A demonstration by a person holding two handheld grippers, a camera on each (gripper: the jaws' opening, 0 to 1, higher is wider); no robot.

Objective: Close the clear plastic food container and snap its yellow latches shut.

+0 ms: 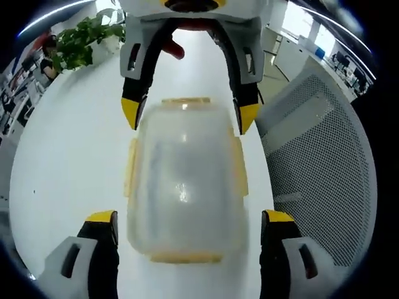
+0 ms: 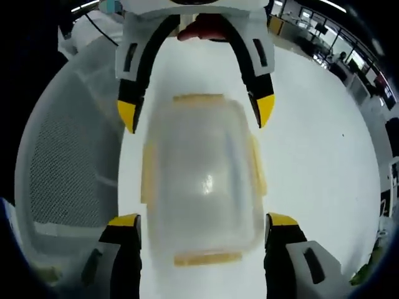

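- As the container [image 1: 184, 180] lies on the white table [image 1: 75, 156] with its lid [image 2: 202, 174] already seated on top, what is left, by my judgement, is the yellow latches: one on each of the four sides, all looking splayed outward rather than snapped down, though blur makes this hard to confirm.
- Clear, thin plastic and apparently empty, so it should be light, fairly stiff yet springy, and slick; on this smooth table it will likely skate away under a sideways push.
- Best purchase is on the latches [image 1: 131, 165] themselves, pressing each flap down and in against the wall while the opposite side is braced.
- Left tool [image 1: 187, 233] is spread wide, its yellow-tipped jaws flanking the container's near end, gripping nothing.
- Right tool [image 2: 202, 233] is likewise wide, straddling the opposite end from across the table, also empty; each tool appears at the top of the other's view.
- A grey mesh chair [image 1: 324, 162] stands just beside the table edge; a leafy plant [image 1: 81, 40] sits well apart, at the far end.
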